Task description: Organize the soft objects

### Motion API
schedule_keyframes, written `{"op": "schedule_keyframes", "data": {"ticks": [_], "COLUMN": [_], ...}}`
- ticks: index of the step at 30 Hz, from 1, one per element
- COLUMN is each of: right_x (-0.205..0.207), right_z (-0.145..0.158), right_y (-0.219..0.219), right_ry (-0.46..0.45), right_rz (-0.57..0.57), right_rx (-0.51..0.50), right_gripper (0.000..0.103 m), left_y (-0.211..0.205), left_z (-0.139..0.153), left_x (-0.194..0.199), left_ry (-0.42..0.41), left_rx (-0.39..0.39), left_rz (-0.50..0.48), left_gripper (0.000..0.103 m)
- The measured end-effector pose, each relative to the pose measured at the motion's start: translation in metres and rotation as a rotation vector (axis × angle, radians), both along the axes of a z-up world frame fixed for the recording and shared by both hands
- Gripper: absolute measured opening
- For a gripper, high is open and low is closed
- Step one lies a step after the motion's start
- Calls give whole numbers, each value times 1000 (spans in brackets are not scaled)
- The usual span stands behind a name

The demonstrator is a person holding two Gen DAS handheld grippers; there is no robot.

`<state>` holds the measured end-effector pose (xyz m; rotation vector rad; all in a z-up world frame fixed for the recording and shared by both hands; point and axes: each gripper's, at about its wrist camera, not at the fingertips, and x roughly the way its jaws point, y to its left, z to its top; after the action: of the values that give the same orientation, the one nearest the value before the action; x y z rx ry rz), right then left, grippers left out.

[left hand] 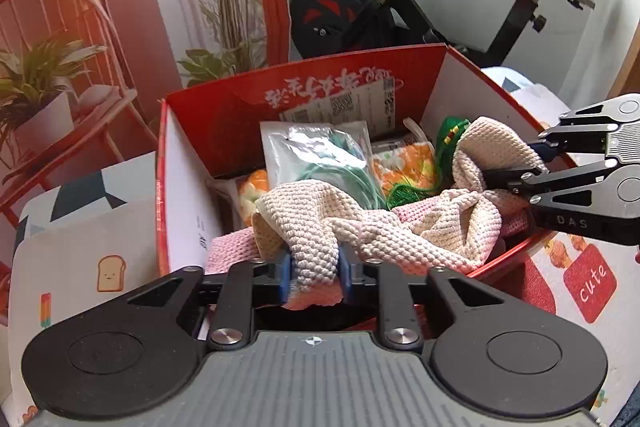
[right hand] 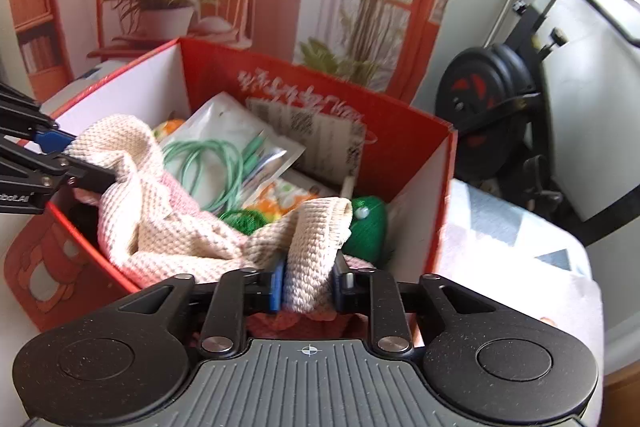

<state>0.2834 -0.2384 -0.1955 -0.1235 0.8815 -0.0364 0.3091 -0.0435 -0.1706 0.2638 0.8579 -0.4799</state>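
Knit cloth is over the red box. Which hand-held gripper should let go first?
Probably right. The right hand-held gripper has its end of the knit cloth over the red box; the left hand-held gripper holds its end nearer the box's near edge.

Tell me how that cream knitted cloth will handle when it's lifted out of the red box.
The cream knitted cloth looks floppy: it sags in folds between the left gripper and right gripper. Probably light, with a coarse, grippy weave. It may snag the green cord in the red box.
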Motion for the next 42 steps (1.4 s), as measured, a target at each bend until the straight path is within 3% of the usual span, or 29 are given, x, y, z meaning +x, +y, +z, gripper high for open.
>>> {"op": "schedule_keyframes", "data": {"ticks": [2,4,6,8,10,12,17,31,42], "right_x": [-4,-8,-12,-18,-23,-29,-43,-85,-129], "right_z": [6,11,18,25,32,38,52,85,120], "right_y": [-2,-4,-7,-8,-10,-10,-6,-1,-1], "right_ry": [-30,-56,-83,-117,-141,-161,-198,-294,-382], "right_rz": [-15,-32,-41,-57,-70,-83,-108,-219,-295], "right_rx": [-1,3,24,43,75,116,137,174,218], "right_gripper": [30,40,57,65,74,90,102,103,102], "left_y": [5,9,13,14,13,11,18,18,24], "left_z": [5,10,17,23,28,31,41,76,110], "left_x": [-2,-5,-11,-18,-24,-29,-40,-75,-119], "left_ry": [-12,-28,-43,-76,-103,-115,-121,-230,-318], "left_rx": [-18,-42,-83,-100,-96,-91,-170,-129,-162], "left_rz": [11,23,30,36,38,51,95,204,222], "left_gripper": [40,58,87,97,98,100,103,103,103]}}
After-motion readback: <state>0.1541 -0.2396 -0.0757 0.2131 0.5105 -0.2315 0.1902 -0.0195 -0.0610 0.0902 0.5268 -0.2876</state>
